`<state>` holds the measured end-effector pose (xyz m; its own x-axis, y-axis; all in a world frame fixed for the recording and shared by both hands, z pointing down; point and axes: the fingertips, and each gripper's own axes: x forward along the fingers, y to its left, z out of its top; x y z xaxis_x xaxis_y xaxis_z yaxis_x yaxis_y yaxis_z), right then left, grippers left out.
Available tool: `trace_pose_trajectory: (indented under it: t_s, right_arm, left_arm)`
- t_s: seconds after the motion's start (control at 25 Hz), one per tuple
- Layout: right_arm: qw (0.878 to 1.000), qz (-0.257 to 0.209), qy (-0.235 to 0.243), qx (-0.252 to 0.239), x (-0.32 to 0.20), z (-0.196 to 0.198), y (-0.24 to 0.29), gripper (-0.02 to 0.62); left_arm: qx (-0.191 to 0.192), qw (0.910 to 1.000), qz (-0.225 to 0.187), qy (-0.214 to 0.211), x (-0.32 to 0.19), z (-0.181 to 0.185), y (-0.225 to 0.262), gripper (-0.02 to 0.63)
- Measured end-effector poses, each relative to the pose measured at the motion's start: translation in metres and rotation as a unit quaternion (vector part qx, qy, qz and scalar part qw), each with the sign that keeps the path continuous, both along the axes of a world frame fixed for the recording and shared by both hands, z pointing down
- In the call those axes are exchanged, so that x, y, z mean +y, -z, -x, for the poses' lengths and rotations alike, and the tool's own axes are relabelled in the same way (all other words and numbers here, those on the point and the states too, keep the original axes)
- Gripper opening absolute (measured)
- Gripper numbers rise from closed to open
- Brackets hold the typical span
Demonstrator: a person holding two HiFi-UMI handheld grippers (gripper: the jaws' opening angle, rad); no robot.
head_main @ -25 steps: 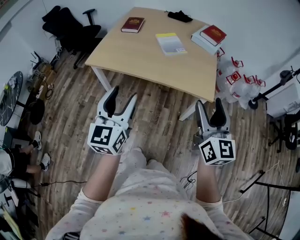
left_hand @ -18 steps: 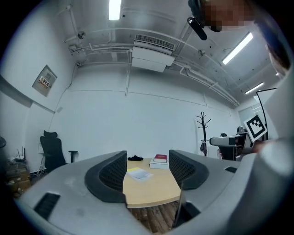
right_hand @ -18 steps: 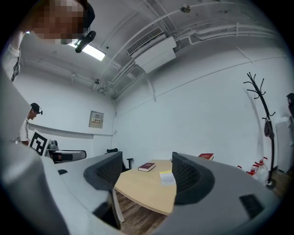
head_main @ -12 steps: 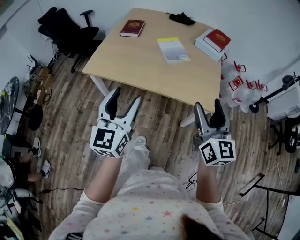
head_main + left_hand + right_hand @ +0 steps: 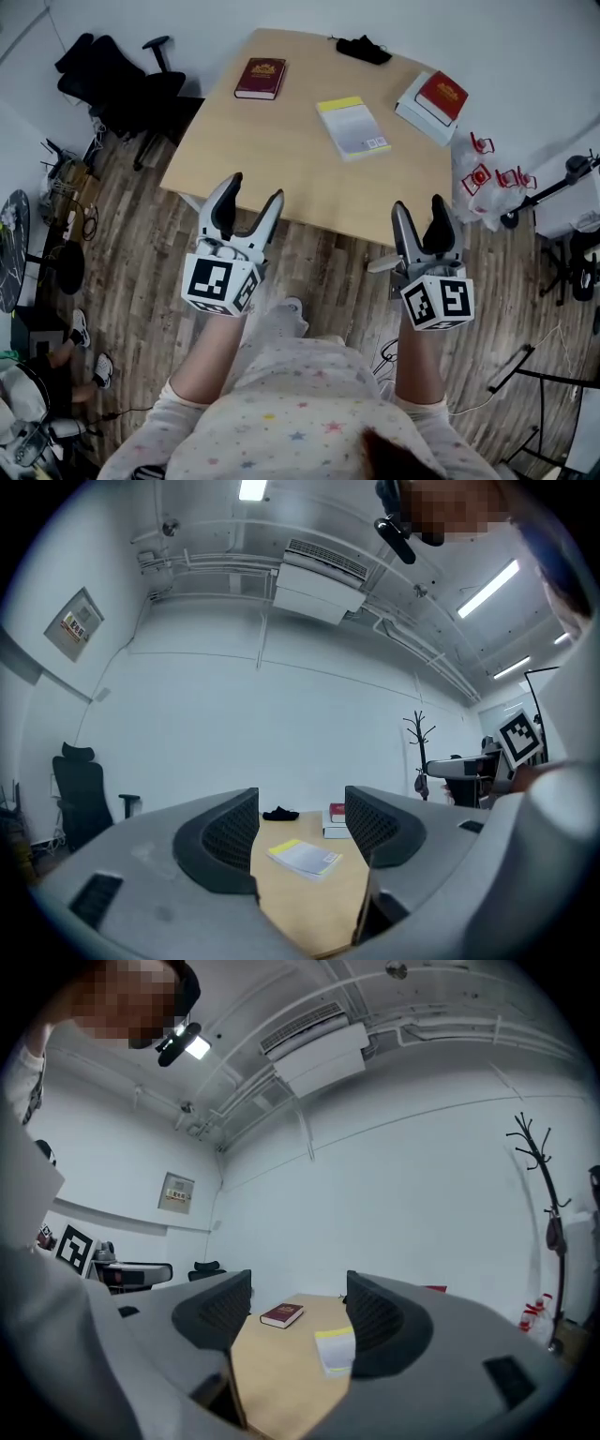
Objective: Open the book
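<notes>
Left claw [image 5: 254, 187]: held level above the wooden floor [image 5: 328, 267], just short of the near edge of the worktop [image 5: 272, 150]; the jaws are spread wide, having just been opened further, and nothing is between them. Right claw [image 5: 419, 203]: held level alongside, jaws apart, nothing gripped. Both are judged to be carried open so that a cover can be taken on arrival. Dark red book [image 5: 261, 78]: closed, laid flat at the far left of the worktop. Yellow-edged book [image 5: 353, 127]: closed, laid flat mid-worktop, nearest the claws, hence judged the likeliest object. Red book [image 5: 442, 92]: closed, stacked on a white book [image 5: 410, 105] at the far right. Black item [image 5: 364, 49]: laid at the far edge, kind not determinable. No book is touched or opened yet.
</notes>
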<state>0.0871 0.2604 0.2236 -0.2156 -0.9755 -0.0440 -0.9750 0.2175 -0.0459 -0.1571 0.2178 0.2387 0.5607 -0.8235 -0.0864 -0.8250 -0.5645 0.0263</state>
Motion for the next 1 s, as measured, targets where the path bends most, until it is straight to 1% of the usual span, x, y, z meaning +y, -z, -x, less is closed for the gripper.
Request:
trace_pose_trajectory:
  t_s: [0.16,0.32,0.56,0.76,1.0]
  right_arm:
    - [1.0,0.004,-0.008,0.001,-0.024,0.01,-0.003,0.315]
    - [1.0,0.012,-0.011,0.007,-0.045,0.014,-0.005,0.313]
    - [1.0,0.019,0.005,0.008,-0.083,0.011,-0.012,0.313]
    - [0.999,0.018,0.032,0.008,-0.129,0.006,-0.015,0.311]
    - [0.997,0.016,0.07,0.021,-0.198,-0.016,-0.009,0.31]
  left_arm:
    - [0.004,0.9999,0.01,-0.012,-0.029,0.007,-0.007,0.262]
    - [0.01,0.9998,0.016,-0.008,-0.052,0.011,-0.013,0.262]
    - [0.015,0.9994,0.033,-0.001,-0.083,0.005,-0.024,0.262]
    - [0.013,0.9992,0.03,0.024,-0.115,0.0,-0.026,0.262]
    - [0.012,0.9977,0.024,0.062,-0.17,-0.015,-0.018,0.262]
